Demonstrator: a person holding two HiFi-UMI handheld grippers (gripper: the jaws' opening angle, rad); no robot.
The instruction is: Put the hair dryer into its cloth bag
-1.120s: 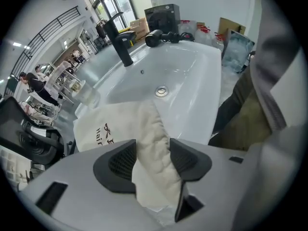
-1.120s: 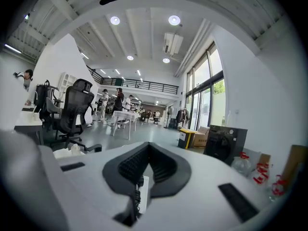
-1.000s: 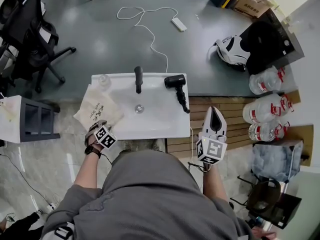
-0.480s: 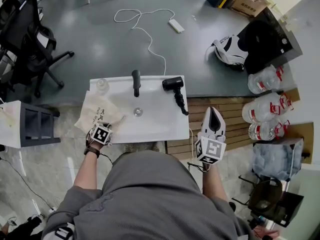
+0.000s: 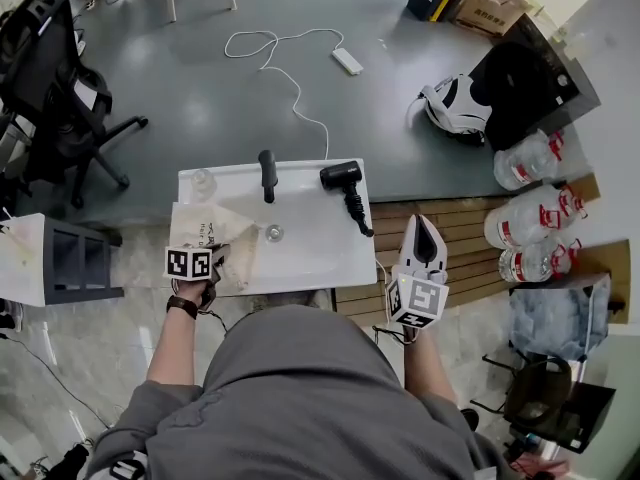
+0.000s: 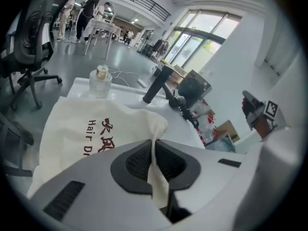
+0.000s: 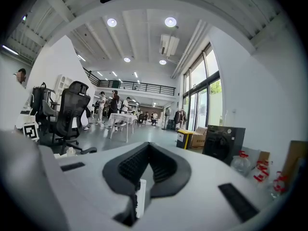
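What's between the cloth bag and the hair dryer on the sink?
In the head view, the black faucet and the sink's drain lie between the cloth bag and the hair dryer.

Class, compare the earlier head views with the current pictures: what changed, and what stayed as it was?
The left hand-held gripper has just closed its jaws on the cloth bag and pulled it across the sink. The hair dryer, faucet and shut right hand-held gripper stayed put.
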